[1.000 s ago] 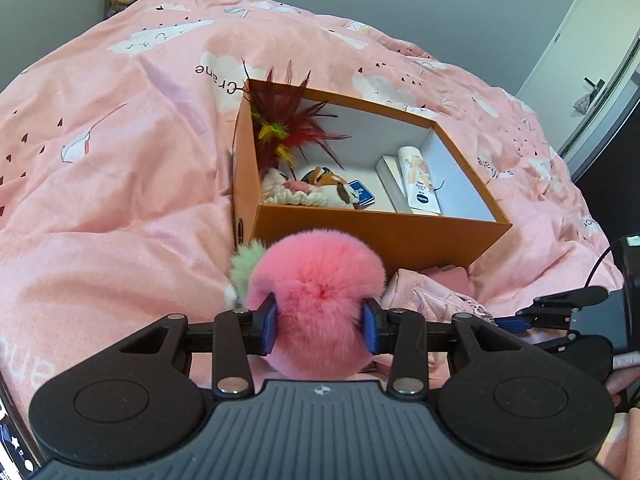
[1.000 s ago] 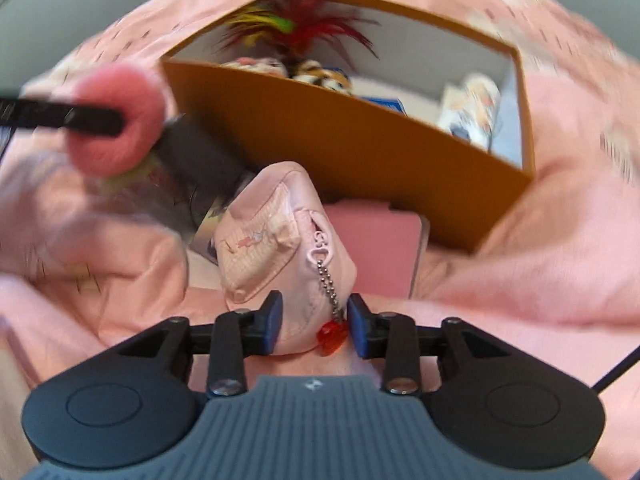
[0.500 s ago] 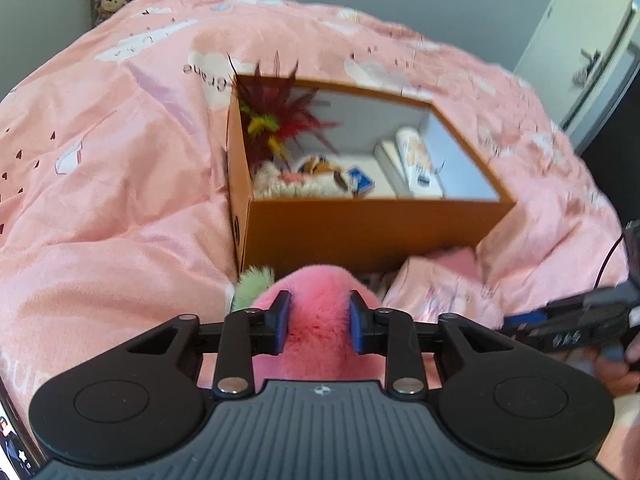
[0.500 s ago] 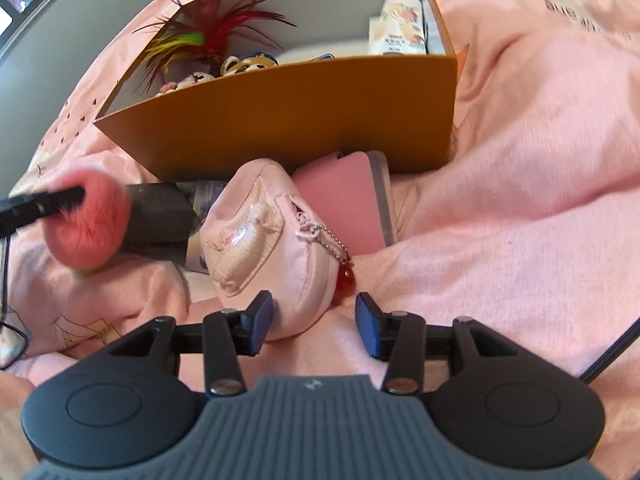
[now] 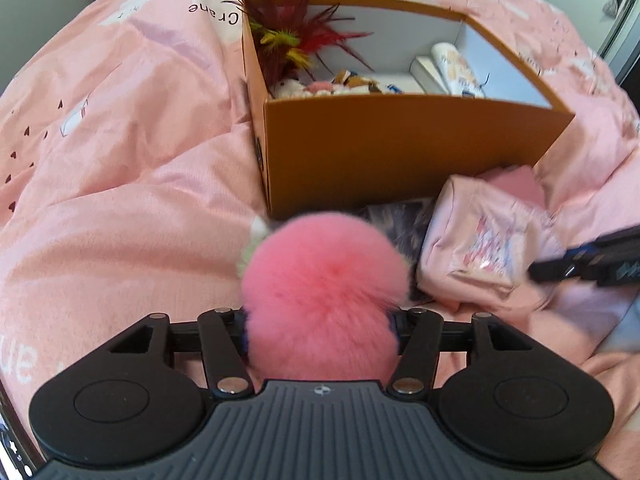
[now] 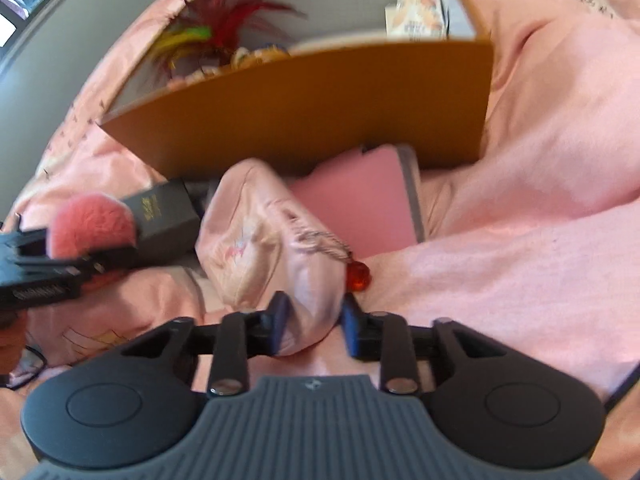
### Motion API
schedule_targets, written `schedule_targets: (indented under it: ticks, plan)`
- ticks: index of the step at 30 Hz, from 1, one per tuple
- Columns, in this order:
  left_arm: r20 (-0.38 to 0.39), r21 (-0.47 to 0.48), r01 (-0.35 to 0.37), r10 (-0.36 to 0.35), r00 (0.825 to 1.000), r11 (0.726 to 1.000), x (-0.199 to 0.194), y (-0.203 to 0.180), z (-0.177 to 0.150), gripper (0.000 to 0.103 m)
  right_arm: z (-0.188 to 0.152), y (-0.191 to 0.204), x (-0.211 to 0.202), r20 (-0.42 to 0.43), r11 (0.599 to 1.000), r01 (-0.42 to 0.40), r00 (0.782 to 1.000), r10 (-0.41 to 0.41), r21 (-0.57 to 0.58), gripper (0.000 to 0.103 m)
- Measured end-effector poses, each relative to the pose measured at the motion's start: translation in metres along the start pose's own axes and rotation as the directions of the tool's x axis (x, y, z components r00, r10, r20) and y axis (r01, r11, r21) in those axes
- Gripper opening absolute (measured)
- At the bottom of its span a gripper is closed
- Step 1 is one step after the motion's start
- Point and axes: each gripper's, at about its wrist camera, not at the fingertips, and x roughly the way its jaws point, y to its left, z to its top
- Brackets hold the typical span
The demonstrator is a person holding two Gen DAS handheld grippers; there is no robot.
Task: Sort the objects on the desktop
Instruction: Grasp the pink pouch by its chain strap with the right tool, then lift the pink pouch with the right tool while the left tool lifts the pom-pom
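At six o'clock of the box [image 5: 404, 152], left gripper [image 5: 318, 320], jaws just widened, cradles the pompom [image 5: 324, 280]; right gripper [image 6: 312, 320], just closing, pinches the pouch [image 6: 276, 248] for lifting.

A fluffy pink pompom [image 5: 324, 280] sits between the left gripper's [image 5: 318, 322] fingers, in front of the open orange box [image 5: 400, 148] on the pink bedding. Just right of it lies a pale pink zip pouch [image 6: 272, 256] with a red bead charm [image 6: 357, 276], its near end pinched by the right gripper [image 6: 314, 322], partly over a pink notebook [image 6: 360, 204].
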Motion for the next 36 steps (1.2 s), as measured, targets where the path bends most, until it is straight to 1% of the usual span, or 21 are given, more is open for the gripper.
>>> schedule_targets:
  ticks: [2,4,6,8,10,13,16,18,21,23,26,29,32,34,36]
  plan:
    - [0.004,-0.001,0.0,0.0,1.0,1.0,-0.001,0.0,0.0,0.066,0.003,0.007,-0.012,0.035,0.999,0.011,0.999,-0.01,-0.044,0.021]
    - [0.013,-0.008,0.007,-0.007,1.0,1.0,-0.002,0.001,0.0,0.063,0.006,0.019,-0.026,0.071,0.992,0.043,0.997,-0.035,-0.122,0.02]
    - [0.024,-0.013,0.013,-0.013,1.0,1.0,-0.004,0.002,0.0,0.061,0.01,0.031,-0.038,0.091,0.974,0.076,0.994,-0.057,-0.213,0.02]
    - [0.03,-0.016,0.015,-0.015,0.999,1.0,-0.005,0.002,0.0,0.06,0.014,0.044,-0.045,0.085,0.943,0.103,0.993,-0.08,-0.316,0.02]
    - [0.036,-0.017,0.016,-0.016,0.999,1.0,-0.007,0.002,0.0,0.059,0.016,0.055,-0.051,0.072,0.902,0.121,0.992,-0.1,-0.414,0.02]
    - [0.05,-0.023,0.022,-0.021,0.999,1.0,-0.008,0.002,0.0,0.058,0.018,0.068,-0.052,0.059,0.838,0.141,0.99,-0.13,-0.528,0.02]
    - [0.049,-0.031,0.028,-0.026,0.998,0.999,-0.007,0.004,0.001,0.058,0.02,0.077,-0.039,0.063,0.794,0.169,0.985,-0.163,-0.584,0.02]
    - [0.05,-0.038,0.033,-0.031,0.998,0.999,-0.007,0.005,0.0,0.058,0.019,0.081,-0.026,0.069,0.786,0.179,0.983,-0.172,-0.592,0.021]
    - [0.05,-0.054,0.044,-0.041,0.998,0.998,-0.006,0.009,0.0,0.059,0.021,0.079,-0.014,0.1,0.807,0.199,0.98,-0.173,-0.556,0.027]
    - [0.05,-0.06,0.049,-0.046,0.998,0.997,-0.005,0.01,0.0,0.059,0.023,0.073,-0.011,0.12,0.849,0.197,0.98,-0.158,-0.491,0.03]
    - [0.051,-0.061,0.053,-0.05,0.997,0.997,-0.005,0.011,-0.001,0.06,0.024,0.052,-0.01,0.13,0.919,0.182,0.981,-0.145,-0.349,0.033]
    - [0.053,-0.066,0.057,-0.053,0.997,0.996,-0.004,0.012,-0.001,0.06,0.019,0.03,-0.011,0.137,0.964,0.167,0.98,-0.141,-0.205,0.037]
    - [0.059,-0.073,0.062,-0.058,0.997,0.995,-0.003,0.012,-0.001,0.06,0.014,0.013,-0.012,0.137,0.988,0.122,0.985,-0.109,-0.094,0.038]
    - [0.06,-0.08,0.066,-0.062,0.996,0.995,-0.003,0.013,-0.001,0.06,0.012,0.009,-0.013,0.146,0.993,0.097,0.985,-0.087,-0.065,0.038]
    - [0.062,-0.085,0.069,-0.064,0.996,0.994,-0.002,0.013,-0.001,0.061,0.012,0.009,-0.013,0.15,0.994,0.088,0.986,-0.078,-0.063,0.039]
